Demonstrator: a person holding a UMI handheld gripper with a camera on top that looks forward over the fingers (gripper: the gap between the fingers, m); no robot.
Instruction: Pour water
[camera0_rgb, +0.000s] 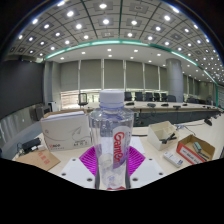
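A clear plastic water bottle with a white cap and a red-and-white label (112, 135) stands upright in the middle of the view, directly between the two fingers of the gripper (112, 160). The magenta pads (90, 158) of the fingers show at both sides of the bottle's lower half, and they lie close against its wall with no gap that I can see, so the jaws appear closed on the bottle, opened only as wide as the bottle itself. The base of the bottle is hidden below, so I cannot tell if it rests on something or is lifted.

Behind the bottle and to its left there is a white cardboard box (66, 128). In front of that box, lower and more to the left of the bottle, a flat brown piece of cardboard (40, 158) lies on the light table surface (160, 140). To the right of the bottle an open brown cardboard box (194, 150) stands on the same table, with a small white and red object (173, 160) just beside it, nearer to the bottle.

Far behind the bottle the room has long dark desks (165, 108), a row of windows with grey blinds (110, 74), and a ceiling with many round lamps (100, 18).
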